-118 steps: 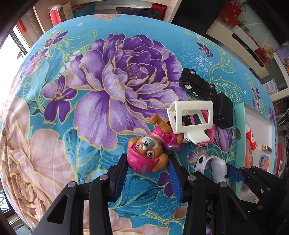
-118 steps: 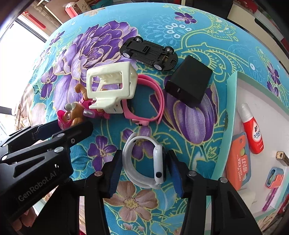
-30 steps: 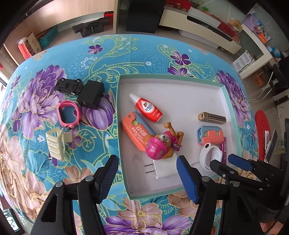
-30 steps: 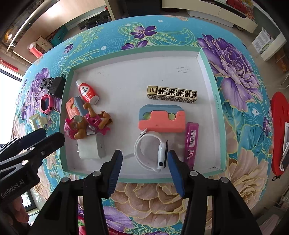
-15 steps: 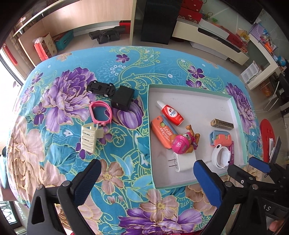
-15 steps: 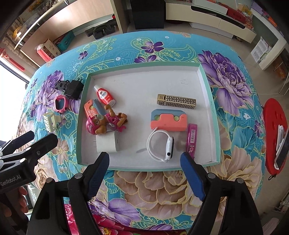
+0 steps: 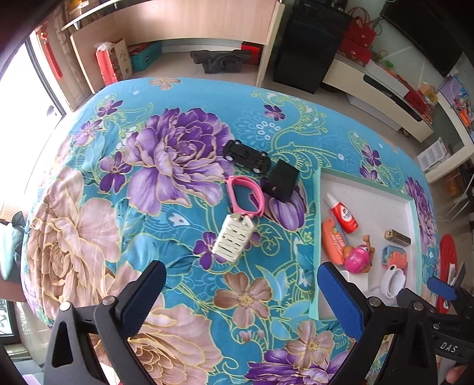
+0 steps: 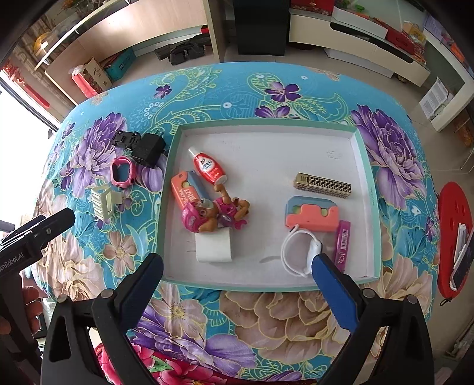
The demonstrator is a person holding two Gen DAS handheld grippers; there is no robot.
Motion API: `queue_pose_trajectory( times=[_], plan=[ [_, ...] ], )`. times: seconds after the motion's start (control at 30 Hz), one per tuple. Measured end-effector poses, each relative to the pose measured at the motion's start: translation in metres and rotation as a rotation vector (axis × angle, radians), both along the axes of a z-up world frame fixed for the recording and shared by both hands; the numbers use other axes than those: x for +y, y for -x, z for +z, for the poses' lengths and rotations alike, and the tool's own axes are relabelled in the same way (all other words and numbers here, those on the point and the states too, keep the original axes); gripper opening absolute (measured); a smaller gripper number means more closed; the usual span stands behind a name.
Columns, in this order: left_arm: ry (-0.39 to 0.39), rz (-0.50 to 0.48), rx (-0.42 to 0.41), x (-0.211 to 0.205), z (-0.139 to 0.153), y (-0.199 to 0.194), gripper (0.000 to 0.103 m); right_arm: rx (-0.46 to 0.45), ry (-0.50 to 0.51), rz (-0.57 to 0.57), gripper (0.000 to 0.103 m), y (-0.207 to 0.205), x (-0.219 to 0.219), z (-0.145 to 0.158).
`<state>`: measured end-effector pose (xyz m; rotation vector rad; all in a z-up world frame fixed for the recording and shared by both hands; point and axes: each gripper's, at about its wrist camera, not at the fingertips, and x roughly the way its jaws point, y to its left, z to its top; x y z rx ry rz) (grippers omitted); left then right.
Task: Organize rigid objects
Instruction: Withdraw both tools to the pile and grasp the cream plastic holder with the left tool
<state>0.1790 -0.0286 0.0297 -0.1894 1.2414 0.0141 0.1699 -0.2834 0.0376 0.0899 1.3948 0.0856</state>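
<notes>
A white tray with a green rim (image 8: 367,165) (image 7: 315,225) lies on the flowered cloth. In it are a pink pup toy (image 8: 213,214) (image 7: 358,257), a white watch (image 8: 299,251) (image 7: 392,278), a white charger (image 8: 213,247), a red bottle (image 8: 207,167) and several small items. Left of the tray on the cloth lie a cream clip (image 7: 234,238) (image 8: 102,200), a pink band (image 7: 246,195) (image 8: 123,171), a black adapter (image 7: 281,180) (image 8: 148,149) and a black toy car (image 7: 247,155) (image 8: 126,139). My left gripper (image 7: 241,296) is open and empty, raised above the cloth near the clip. My right gripper (image 8: 237,284) is open and empty above the tray's near rim.
The round table's edge curves close on all sides. A red stool (image 8: 454,237) stands to the right of the table. Shelves and a low cabinet (image 8: 355,26) stand on the floor beyond the table.
Both grippers let go of the pup toy and the white watch in the tray, opened wide and rose. The left gripper has swung left toward the items on the cloth.
</notes>
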Motion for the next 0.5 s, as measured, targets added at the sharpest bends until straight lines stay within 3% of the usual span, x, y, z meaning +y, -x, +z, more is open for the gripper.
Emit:
queue_pose_trajectory(
  times=[0.23, 0.5],
  plan=[
    [0.008, 0.056, 0.038, 0.039, -0.02, -0.01, 0.103, 0.015, -0.009, 0.051, 0.1, -0.018, 0.041, -0.013],
    [0.041, 0.038, 0.099, 0.04, -0.053, -0.024, 0.103, 0.037, -0.007, 0.075, 0.1, -0.041, 0.068, -0.032]
  ],
)
